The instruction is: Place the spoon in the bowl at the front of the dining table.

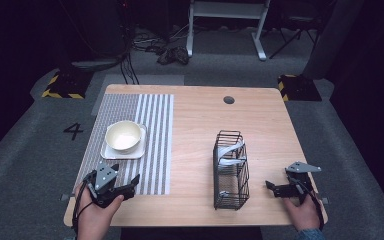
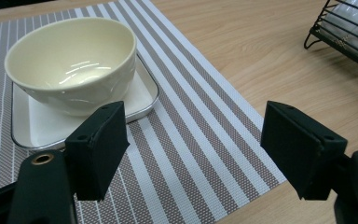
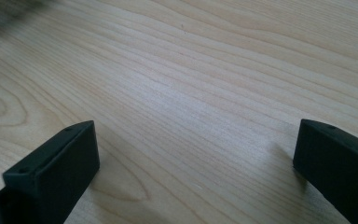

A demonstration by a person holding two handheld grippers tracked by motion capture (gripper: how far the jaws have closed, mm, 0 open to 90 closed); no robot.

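Note:
A cream bowl (image 1: 123, 135) (image 2: 72, 60) stands on a white square plate (image 1: 111, 151) (image 2: 32, 126) on a striped placemat (image 1: 152, 150) (image 2: 191, 154) on the left half of the table. My left gripper (image 1: 112, 178) (image 2: 196, 123) hovers near the table's front left, over the mat's near end, just short of the plate. It is open, with nothing between its fingers. Near the front right corner my right gripper (image 1: 278, 180) (image 3: 198, 135) is open over bare wood. Between the two stands a black wire rack (image 1: 230, 170) (image 2: 345, 28) that holds white dishes.
The wooden table (image 1: 260, 125) has a dark round cable hole (image 1: 229, 100) near its far edge. Bare wood lies between the mat and the rack. Beyond the table are grey carpet, cables and the legs of a white frame (image 1: 227, 30).

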